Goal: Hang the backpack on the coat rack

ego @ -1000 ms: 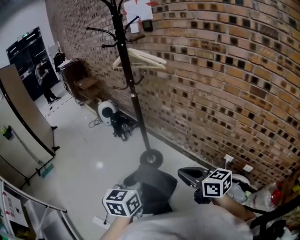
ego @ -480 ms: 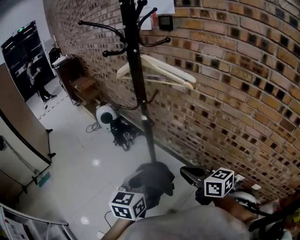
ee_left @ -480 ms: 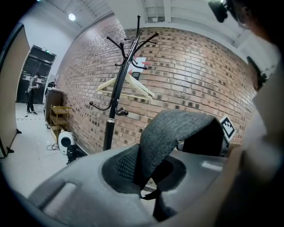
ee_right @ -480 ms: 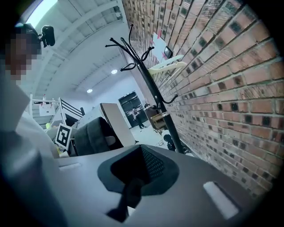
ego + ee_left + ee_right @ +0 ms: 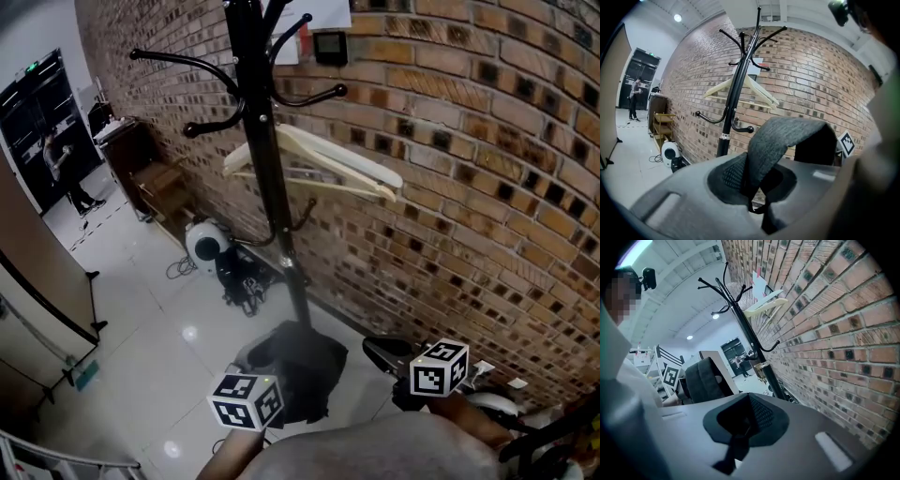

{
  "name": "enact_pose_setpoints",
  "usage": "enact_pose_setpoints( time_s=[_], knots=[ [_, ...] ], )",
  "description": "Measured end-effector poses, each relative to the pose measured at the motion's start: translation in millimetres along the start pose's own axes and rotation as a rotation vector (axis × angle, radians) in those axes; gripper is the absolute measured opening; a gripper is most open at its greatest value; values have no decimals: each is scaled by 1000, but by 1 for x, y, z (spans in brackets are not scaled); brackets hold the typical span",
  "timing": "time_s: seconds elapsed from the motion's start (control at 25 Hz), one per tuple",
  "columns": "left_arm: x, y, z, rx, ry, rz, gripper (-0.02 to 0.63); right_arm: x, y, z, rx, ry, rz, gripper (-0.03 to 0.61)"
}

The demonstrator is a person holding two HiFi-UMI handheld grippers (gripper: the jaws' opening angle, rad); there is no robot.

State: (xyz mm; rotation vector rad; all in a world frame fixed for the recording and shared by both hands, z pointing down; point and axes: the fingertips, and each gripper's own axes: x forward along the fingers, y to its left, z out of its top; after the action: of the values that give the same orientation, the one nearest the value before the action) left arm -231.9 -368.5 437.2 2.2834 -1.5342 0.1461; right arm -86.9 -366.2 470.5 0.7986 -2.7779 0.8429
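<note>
brick wall (image 5: 469,187): one, filling the right and top of the head view; the rack stands just in front of it.
coat rack (image 5: 272,187): one, black, centre top of the head view, its foot hidden behind the bag. risk: a loaded bag dropped hard on one long arm may rock or tip the rack, as i judge.
backpack (image 5: 292,361): one, dark, low centre of the head view, between the two grippers, well below the arms and not on the rack. risk: it needs a big lift, and too small a rise would bump it into the rack.
hanger (image 5: 314,164): one, wooden, on the rack's right side at mid-height. risk: a passing strap could catch it or knock it off.
hooks (image 5: 314,94): four long arms counted up high and two short ones lower; the frame cuts off the top.
left gripper (image 5: 756,183): one, pinching the wide strap (image 5: 787,132), which arches up in the centre of its own view. risk: if the loop folds flat, it misses the hook tip.
right gripper (image 5: 745,420): one, pressed together on the thin strap (image 5: 733,449), lower centre of its view. risk: narrow webbing may slip out under the weight.
straps held: two.
</note>
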Motion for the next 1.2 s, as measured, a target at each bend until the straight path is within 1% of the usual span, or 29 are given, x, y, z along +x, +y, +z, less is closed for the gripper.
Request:
enact_pose_setpoints(
  time_s=[0.2, 0.36, 0.56, 0.72, 0.8, 0.92, 1.2],
  knots=[
    [18, 9, 23, -2, -17, -11, 25, 6, -16, -3, 36, 1, -12, -2],
    [35, 14, 42, -19, -23, -27, 25, 8, -27, -2, 56, -8, -25, -2],
    [63, 24, 54, -36, -22, -35, 25, 4, -41, 0, 54, -14, -49, -2],
    [87, 34, 60, -27, -4, -22, 25, -5, -53, 3, 56, -23, -82, -2],
    [99, 38, 59, -35, 14, -15, 25, -11, -61, 4, 68, -33, -100, -2],
    [115, 48, 48, -73, 58, -6, 25, -20, -69, 3, 86, -45, -124, -2],
    [141, 65, 3, -172, 157, 4, 25, -28, -80, 0, 104, -48, -156, -2]
  ],
)
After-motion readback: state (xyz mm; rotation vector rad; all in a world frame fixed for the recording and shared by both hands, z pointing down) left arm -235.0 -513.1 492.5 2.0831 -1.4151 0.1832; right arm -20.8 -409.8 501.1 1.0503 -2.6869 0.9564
